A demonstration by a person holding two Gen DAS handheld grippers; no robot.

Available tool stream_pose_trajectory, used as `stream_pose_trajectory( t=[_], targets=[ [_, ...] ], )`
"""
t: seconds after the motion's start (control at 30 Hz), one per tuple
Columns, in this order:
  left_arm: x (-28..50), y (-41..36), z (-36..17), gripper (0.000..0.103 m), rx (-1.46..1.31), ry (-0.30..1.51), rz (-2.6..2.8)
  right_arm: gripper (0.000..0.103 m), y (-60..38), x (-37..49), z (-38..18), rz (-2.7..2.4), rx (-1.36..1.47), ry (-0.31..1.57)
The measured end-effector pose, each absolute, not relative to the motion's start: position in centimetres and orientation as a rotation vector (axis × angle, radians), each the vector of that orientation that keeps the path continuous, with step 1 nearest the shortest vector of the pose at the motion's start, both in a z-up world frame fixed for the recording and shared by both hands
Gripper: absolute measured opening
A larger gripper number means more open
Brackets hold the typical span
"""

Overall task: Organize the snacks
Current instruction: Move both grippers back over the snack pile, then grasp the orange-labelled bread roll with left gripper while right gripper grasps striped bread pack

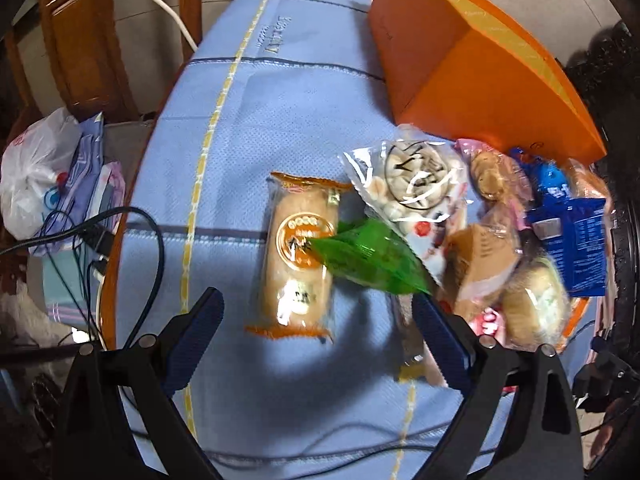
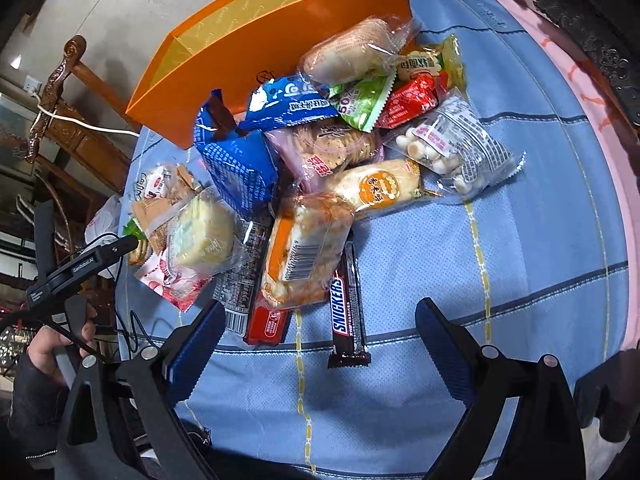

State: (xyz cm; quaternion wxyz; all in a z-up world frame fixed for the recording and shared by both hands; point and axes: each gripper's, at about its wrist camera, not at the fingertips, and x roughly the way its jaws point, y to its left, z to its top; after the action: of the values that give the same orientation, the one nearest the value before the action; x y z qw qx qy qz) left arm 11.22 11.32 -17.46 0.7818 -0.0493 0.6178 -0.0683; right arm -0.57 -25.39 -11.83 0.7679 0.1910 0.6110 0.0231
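Two grippers are in my hands, and both stand with their fingers spread apart, nothing between the pads. In the left wrist view my left gripper (image 1: 316,312) hangs low in the frame over the blue checked tablecloth (image 1: 280,120). Just above its gap lies a long rice cracker pack (image 1: 298,256) with orange ends, set apart from the pile; a green wrapper (image 1: 368,258) overlaps its right edge. Right of that sit a clear bag of white round candies (image 1: 412,184) and, at the right edge of the frame, a blue packet (image 1: 568,240). The orange box (image 1: 460,68) stands open in the upper right, behind the snacks.

From the right wrist view my right gripper (image 2: 320,320) is at the bottom of the frame, its left finger (image 2: 196,344) close to the near edge of the heap. A Snickers bar (image 2: 347,308) lies just ahead of the gap, touching the barcode-labelled orange cracker pack (image 2: 304,252) on its left. A red bar (image 2: 268,324) pokes out beside it. Higher up, a blue bag (image 2: 236,168), a pink biscuit pack (image 2: 324,156), a red candy packet (image 2: 412,100) and a second clear bag of white candies (image 2: 452,148) crowd the middle. The orange box sits in the upper left here, touching the pile. At the left edge I can see my left hand (image 2: 44,356) on its handle.
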Motion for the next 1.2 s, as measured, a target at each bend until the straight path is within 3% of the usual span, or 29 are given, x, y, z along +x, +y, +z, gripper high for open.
stream_pose_trajectory(
  t=[0.07, 0.1, 0.13, 0.2, 0.23, 0.33, 0.5, 0.57, 0.63, 0.87, 0.9, 0.93, 1.13, 1.2],
  targets=[
    [11.7, 11.1, -18.1, 0.092, -0.097, 1.345, -0.150, 0.096, -25.1, -0.5, -11.9, 0.033, 0.417, 1.331],
    [12.0, 11.0, -18.4, 0.082, -0.094, 1.348, -0.161, 0.096, -25.1, -0.5, -12.0, 0.021, 0.418, 1.336],
    [12.3, 10.8, -18.7, 0.062, -0.095, 1.361, -0.178, 0.096, -25.0, -0.4, -12.2, 0.007, 0.418, 1.341],
    [12.7, 10.6, -19.0, 0.040, -0.063, 1.376, -0.154, 0.096, -25.2, -0.5, -12.5, -0.012, 0.422, 1.348],
    [12.8, 10.6, -19.0, 0.036, -0.066, 1.384, -0.162, 0.096, -25.2, -0.5, -12.7, -0.017, 0.428, 1.352],
    [12.9, 10.8, -18.5, 0.036, -0.199, 1.426, -0.202, 0.096, -25.0, -0.1, -13.0, -0.022, 0.437, 1.341],
    [12.3, 9.8, -19.0, 0.036, -0.136, 1.457, -0.240, 0.096, -23.1, 2.4, -14.1, -0.012, 0.408, 1.324],
    [12.2, 10.0, -19.1, 0.035, -0.151, 1.450, -0.243, 0.088, -22.0, 3.5, -15.3, -0.040, 0.361, 1.352],
    [12.1, 10.1, -19.1, 0.035, -0.155, 1.447, -0.247, 0.049, -21.1, 4.5, -16.6, -0.010, 0.319, 1.396],
    [12.3, 11.2, -19.1, 0.036, -0.219, 1.462, -0.237, 0.042, -22.5, 3.4, -14.9, 0.030, 0.321, 1.371],
    [12.2, 12.1, -19.4, 0.039, -0.254, 1.468, -0.225, 0.033, -22.9, 3.0, -14.5, 0.035, 0.318, 1.366],
    [12.4, 12.5, -19.5, 0.044, -0.282, 1.471, -0.211, 0.030, -23.1, 2.8, -14.3, 0.037, 0.314, 1.368],
    [13.8, 14.0, -20.2, 0.072, -0.485, 1.498, -0.138, 0.030, -24.1, 1.4, -14.4, 0.039, 0.319, 1.378],
    [14.3, 13.6, -20.2, 0.072, -0.463, 1.504, -0.107, 0.030, -24.0, 1.3, -14.5, 0.051, 0.319, 1.376]
  ],
)
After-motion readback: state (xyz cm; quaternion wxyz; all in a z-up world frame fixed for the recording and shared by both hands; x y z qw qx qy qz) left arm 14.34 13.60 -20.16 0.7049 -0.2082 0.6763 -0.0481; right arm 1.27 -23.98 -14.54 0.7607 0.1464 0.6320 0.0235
